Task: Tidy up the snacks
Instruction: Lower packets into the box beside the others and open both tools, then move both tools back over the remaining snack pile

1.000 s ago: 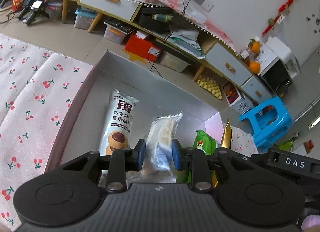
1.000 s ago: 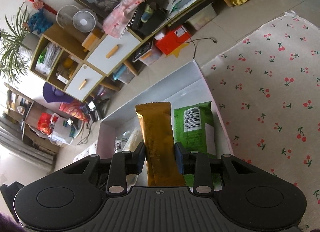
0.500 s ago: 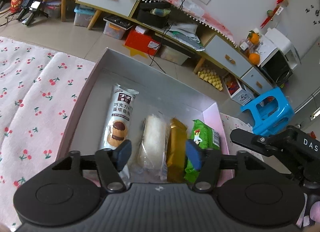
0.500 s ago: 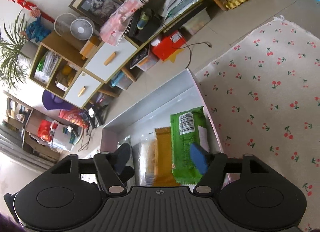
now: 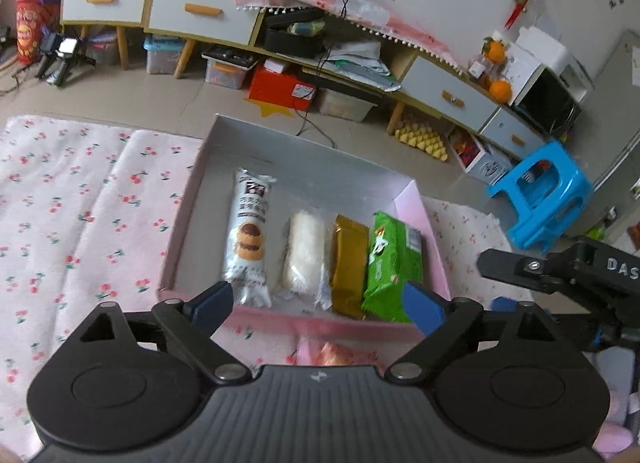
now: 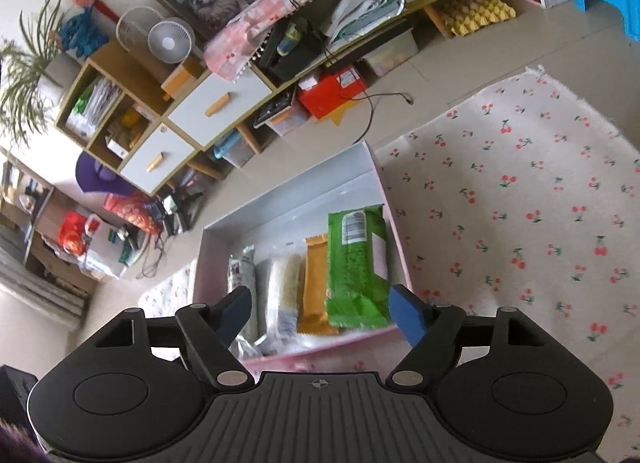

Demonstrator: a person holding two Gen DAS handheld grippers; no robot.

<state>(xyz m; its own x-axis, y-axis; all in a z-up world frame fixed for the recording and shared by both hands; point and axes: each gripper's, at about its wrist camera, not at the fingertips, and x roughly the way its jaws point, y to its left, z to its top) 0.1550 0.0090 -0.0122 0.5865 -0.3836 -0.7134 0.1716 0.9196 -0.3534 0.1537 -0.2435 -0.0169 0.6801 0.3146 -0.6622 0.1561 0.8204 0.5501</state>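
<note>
Both tools, left tool (image 5: 318, 305) and right tool (image 6: 322, 313), are opening and hold nothing. Four wrapped snacks lie side by side in the shallow pink cardboard box (image 5: 420, 219): cookie roll (image 5: 249, 239), white cake (image 5: 304, 251), gold bar (image 5: 349, 263), green pack (image 5: 394, 259).

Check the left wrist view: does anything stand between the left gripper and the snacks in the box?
Nothing visible does. The left gripper, its jaws opening and empty, hangs over the box's near wall; four snacks lie uncovered beyond.

"DAS" on right gripper (image 5: 576, 271)
</note>
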